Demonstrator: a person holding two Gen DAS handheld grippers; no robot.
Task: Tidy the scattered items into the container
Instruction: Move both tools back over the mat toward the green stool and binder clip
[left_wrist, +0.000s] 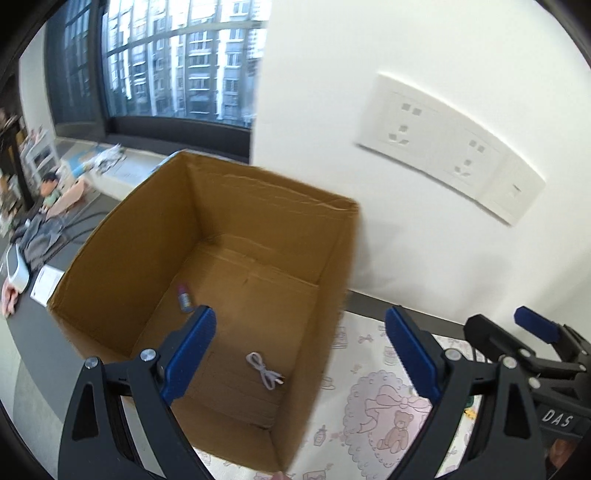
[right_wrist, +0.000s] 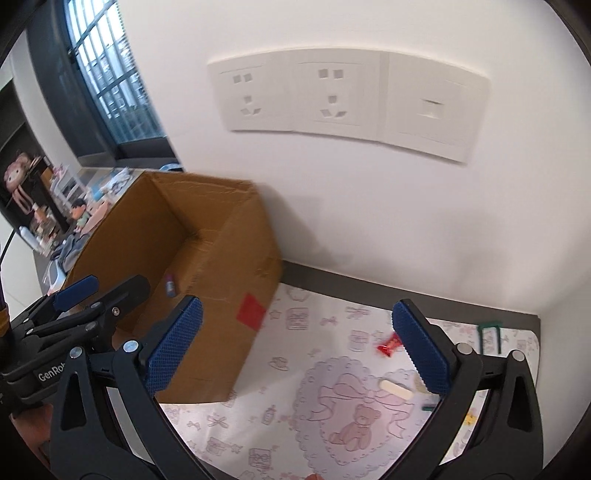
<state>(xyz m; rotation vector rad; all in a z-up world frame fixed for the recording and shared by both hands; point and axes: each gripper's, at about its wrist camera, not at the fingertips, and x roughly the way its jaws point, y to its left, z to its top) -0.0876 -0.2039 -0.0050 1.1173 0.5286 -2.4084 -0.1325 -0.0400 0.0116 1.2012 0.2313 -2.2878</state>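
Left gripper (left_wrist: 301, 345), jaws wide and empty, over cardboard box (left_wrist: 110, 236) holding white cable (left_wrist: 264, 373) and small tube (left_wrist: 184, 298); right gripper (right_wrist: 295, 345), likewise wide and empty, above patterned mat (right_wrist: 295, 424): advise lowering squarely astride red candy wrapper (right_wrist: 388, 344) or white stick (right_wrist: 396, 389).
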